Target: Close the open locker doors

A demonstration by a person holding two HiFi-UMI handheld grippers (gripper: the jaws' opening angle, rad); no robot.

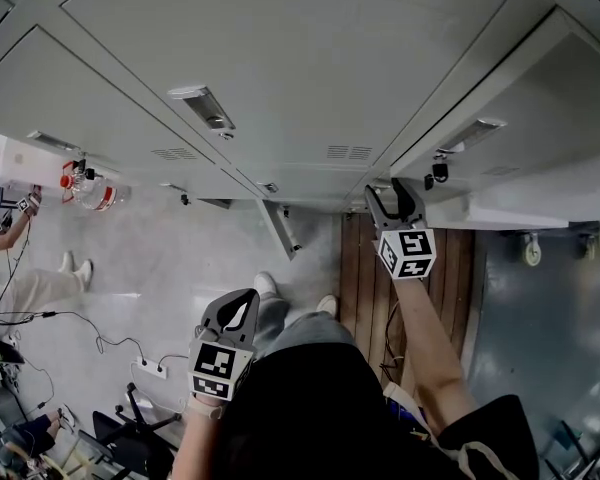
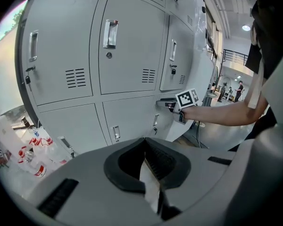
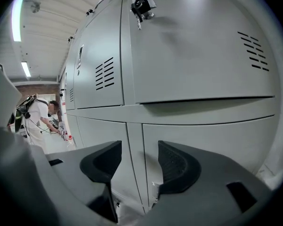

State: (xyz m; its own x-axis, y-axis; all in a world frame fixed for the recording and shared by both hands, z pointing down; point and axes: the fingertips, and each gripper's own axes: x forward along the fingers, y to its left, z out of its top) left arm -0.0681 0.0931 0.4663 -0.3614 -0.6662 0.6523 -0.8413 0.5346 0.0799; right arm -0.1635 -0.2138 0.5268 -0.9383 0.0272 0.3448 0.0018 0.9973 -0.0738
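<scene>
Grey lockers (image 1: pixel 280 68) fill the head view from above. One large door (image 1: pixel 540 138) stands swung out at the right, and a small lower door (image 1: pixel 280 230) juts out ajar. My right gripper (image 1: pixel 395 200) is open and empty, close to the lockers by the big door's inner edge. In the right gripper view its jaws (image 3: pixel 137 161) frame the post between two lower doors, under a door with a key lock (image 3: pixel 144 6). My left gripper (image 1: pixel 238 313) hangs back over the floor, shut on nothing. The left gripper view shows its jaws (image 2: pixel 144 147) and the right gripper (image 2: pixel 172 105).
Bottles (image 1: pixel 95 193) stand on the floor at the left, near a person (image 1: pixel 30 278). Cables and a power strip (image 1: pixel 150 368) lie behind me. Wooden boards (image 1: pixel 365 268) run under the right arm. Castor wheels (image 1: pixel 532 251) show at the right.
</scene>
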